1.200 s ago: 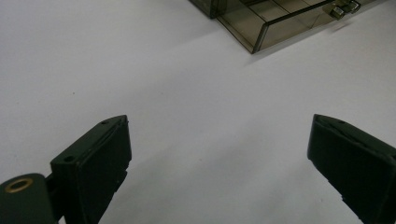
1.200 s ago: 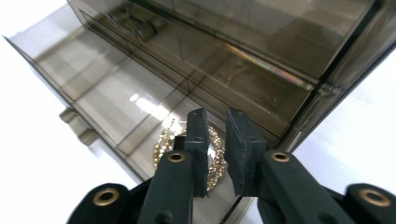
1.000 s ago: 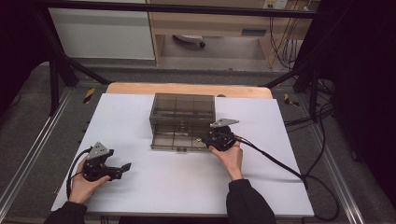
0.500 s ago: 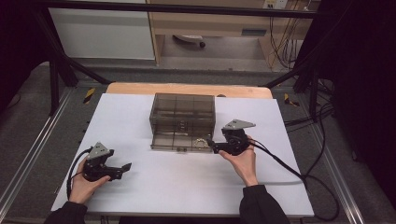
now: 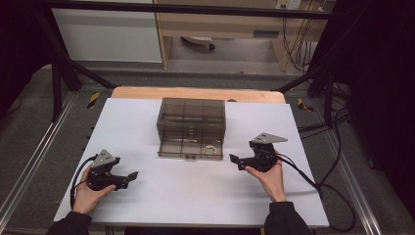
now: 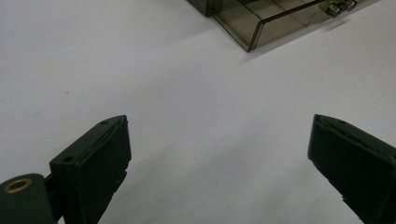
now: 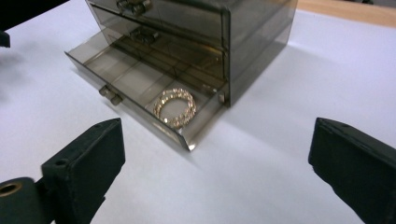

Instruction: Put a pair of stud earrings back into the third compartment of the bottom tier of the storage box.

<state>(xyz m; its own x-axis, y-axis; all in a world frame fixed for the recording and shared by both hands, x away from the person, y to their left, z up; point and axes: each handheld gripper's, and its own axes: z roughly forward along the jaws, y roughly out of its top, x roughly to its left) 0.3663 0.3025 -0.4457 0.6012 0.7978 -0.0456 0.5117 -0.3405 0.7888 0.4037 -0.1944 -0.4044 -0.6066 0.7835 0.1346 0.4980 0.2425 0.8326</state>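
Note:
A smoky transparent drawer box (image 5: 191, 115) stands at the middle of the white table. Its bottom drawer (image 7: 135, 84) is pulled out. A gold beaded bracelet (image 7: 175, 107) lies flat in the drawer's right-hand end (image 5: 211, 149). My right gripper (image 5: 234, 159) is held just right of the drawer, jaws pointing left, open and empty (image 7: 217, 125). My left gripper (image 5: 132, 175) rests low at the front left, well clear of the box, open and empty (image 6: 219, 123). The drawer's corner (image 6: 261, 23) and its knob show far ahead of the left jaws.
The white table top (image 5: 195, 196) is bare around the box. A wooden strip (image 5: 195, 93) runs along its far edge. Cables (image 5: 313, 181) trail from the right gripper over the table's right side. Metal frame rails (image 5: 29, 161) flank the table.
My right gripper has drawn back to the right and toward the person, away from the open drawer, leaving the bracelet uncovered in it. The left gripper has not moved.

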